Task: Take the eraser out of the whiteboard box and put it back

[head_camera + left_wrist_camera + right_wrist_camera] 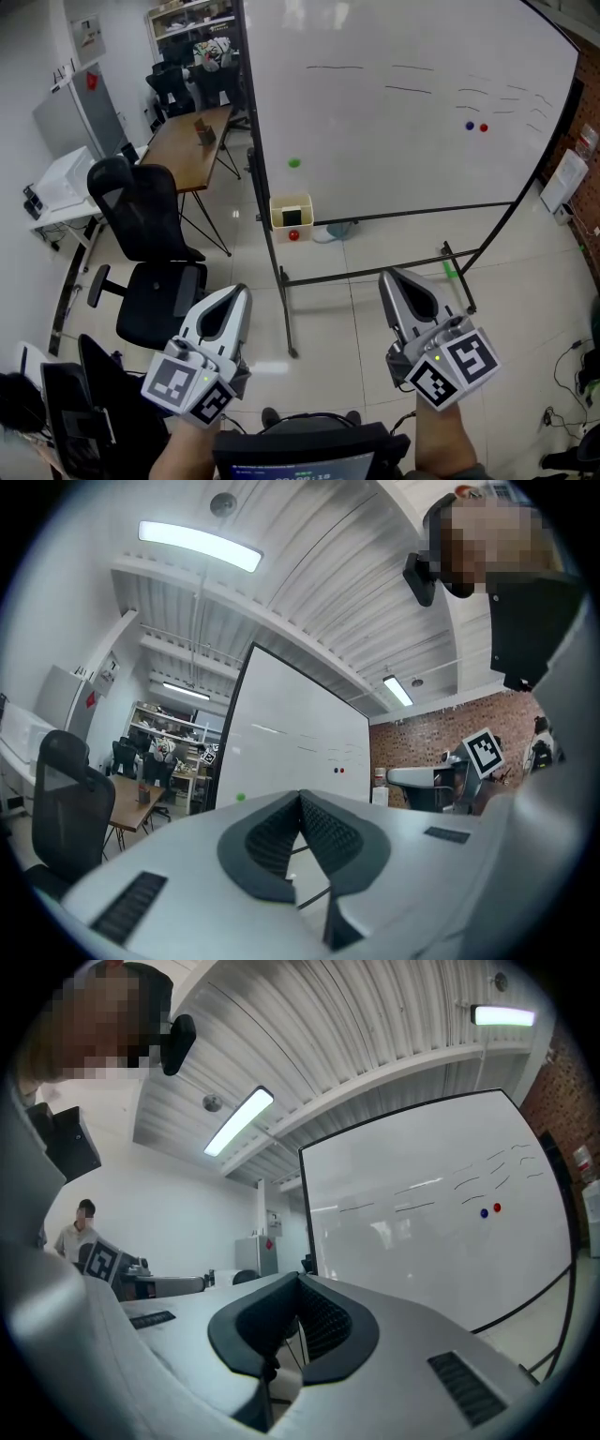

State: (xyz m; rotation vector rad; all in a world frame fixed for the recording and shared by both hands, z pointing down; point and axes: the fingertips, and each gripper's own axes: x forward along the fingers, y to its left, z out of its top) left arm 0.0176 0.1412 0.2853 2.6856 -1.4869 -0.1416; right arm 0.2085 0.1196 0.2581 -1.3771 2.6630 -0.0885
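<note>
A cream whiteboard box [292, 213] hangs at the lower left corner of the whiteboard [403, 103], with a dark eraser [293, 217] showing in it. Both grippers are held low, well short of the board, and point toward it. My left gripper [238, 293] is shut with nothing between its pads, and its tips meet in the left gripper view [300, 799]. My right gripper [390, 279] is likewise shut and empty [298, 1282]. The box is hidden in both gripper views; the whiteboard [291, 752] [431, 1232] fills the space ahead.
A black office chair [150, 234] stands left of the board, with a wooden table [187, 141] behind it. The board's black stand legs [289, 319] run across the tiled floor. Green [294, 162], red [293, 235] and blue [470, 125] magnets sit on the board.
</note>
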